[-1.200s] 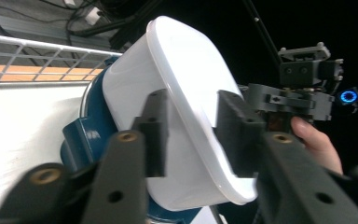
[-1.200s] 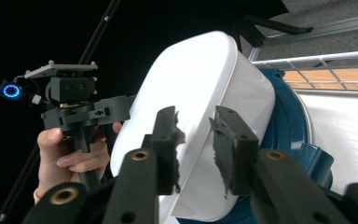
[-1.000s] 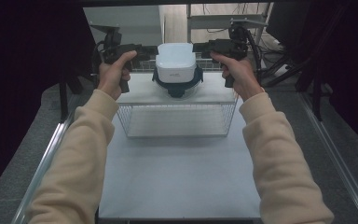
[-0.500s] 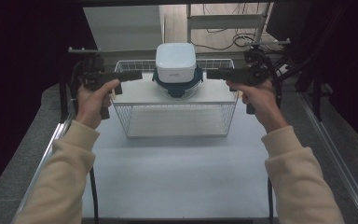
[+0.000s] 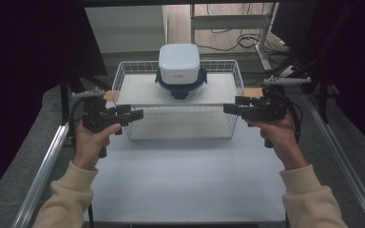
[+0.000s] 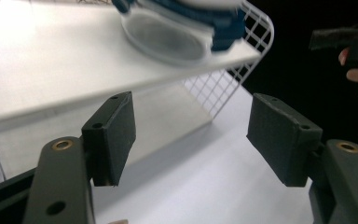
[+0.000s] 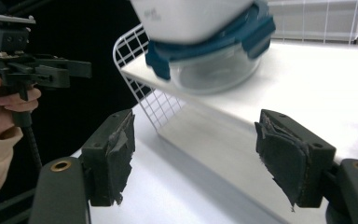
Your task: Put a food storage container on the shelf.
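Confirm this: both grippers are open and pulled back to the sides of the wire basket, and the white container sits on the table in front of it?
Not quite. The white container sits atop a glass bowl on the board across the wire basket, per the high view. Both grippers, left and right, are open beside it.

Containers: a white box (image 5: 179, 58) stacked on a clear glass bowl with a dark blue clip lid (image 5: 180, 84), upper centre of the high view.
Support: both rest on a white shelf board (image 5: 142, 90) across a white wire basket (image 5: 235, 76).
Pose: upright, stack centred on the board.
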### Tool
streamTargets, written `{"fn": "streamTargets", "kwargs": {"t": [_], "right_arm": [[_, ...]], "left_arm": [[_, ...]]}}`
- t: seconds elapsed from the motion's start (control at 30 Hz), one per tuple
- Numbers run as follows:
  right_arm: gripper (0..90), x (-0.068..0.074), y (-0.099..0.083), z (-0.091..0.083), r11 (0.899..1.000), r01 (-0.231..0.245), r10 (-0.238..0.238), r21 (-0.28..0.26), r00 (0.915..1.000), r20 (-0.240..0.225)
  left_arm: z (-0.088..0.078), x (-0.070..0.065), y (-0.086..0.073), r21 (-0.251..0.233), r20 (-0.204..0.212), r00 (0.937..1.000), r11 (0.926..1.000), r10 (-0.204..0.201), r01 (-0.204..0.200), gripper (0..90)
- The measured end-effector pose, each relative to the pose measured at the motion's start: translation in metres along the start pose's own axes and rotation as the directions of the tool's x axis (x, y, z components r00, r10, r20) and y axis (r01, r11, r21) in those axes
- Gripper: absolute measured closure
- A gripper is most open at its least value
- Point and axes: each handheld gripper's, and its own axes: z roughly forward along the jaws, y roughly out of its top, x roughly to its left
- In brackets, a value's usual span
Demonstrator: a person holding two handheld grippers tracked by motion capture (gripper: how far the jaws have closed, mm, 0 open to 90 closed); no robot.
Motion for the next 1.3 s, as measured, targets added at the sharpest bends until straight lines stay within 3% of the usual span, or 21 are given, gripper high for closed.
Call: {"fn": "streamTargets", "kwargs": {"t": [0.27, 0.7, 0.83, 0.97, 1.07, 1.3], "right_arm": [[27.5, 0.005, -0.046, -0.001, 0.999, 0.046, -0.047, 0.017, 0.9986, 0.025], [25.4, -0.007, -0.128, 0.001, 0.996, 0.040, -0.046, 0.074, 0.9960, 0.076], [24.4, -0.013, -0.151, 0.004, 0.991, 0.031, -0.044, 0.127, 0.9944, 0.096], [23.6, -0.020, -0.173, 0.007, 0.990, 0.000, -0.014, 0.142, 0.9950, 0.099], [22.9, -0.023, -0.185, 0.009, 0.984, 0.005, -0.027, 0.179, 0.9921, 0.122], [22.9, -0.027, -0.191, 0.011, 0.983, -0.006, -0.018, 0.182, 0.9912, 0.131]], "left_arm": [[0.006, -0.007, -0.046, 0.022, -0.007, 1.0000, 0.9998, 0.005, -0.005, 29.7], [0.037, 0.005, -0.114, 0.133, -0.035, 0.9992, 0.9909, -0.018, 0.022, 27.1], [0.043, 0.006, -0.127, 0.171, -0.056, 0.9984, 0.9853, 0.007, 0.003, 27.0], [0.043, 0.008, -0.140, 0.190, -0.084, 0.9963, 0.9819, 0.021, -0.005, 27.0], [0.045, 0.009, -0.150, 0.205, -0.098, 0.9946, 0.9788, 0.033, -0.012, 26.8], [0.042, 0.011, -0.156, 0.201, -0.103, 0.9939, 0.9795, 0.040, -0.019, 25.8]]}}
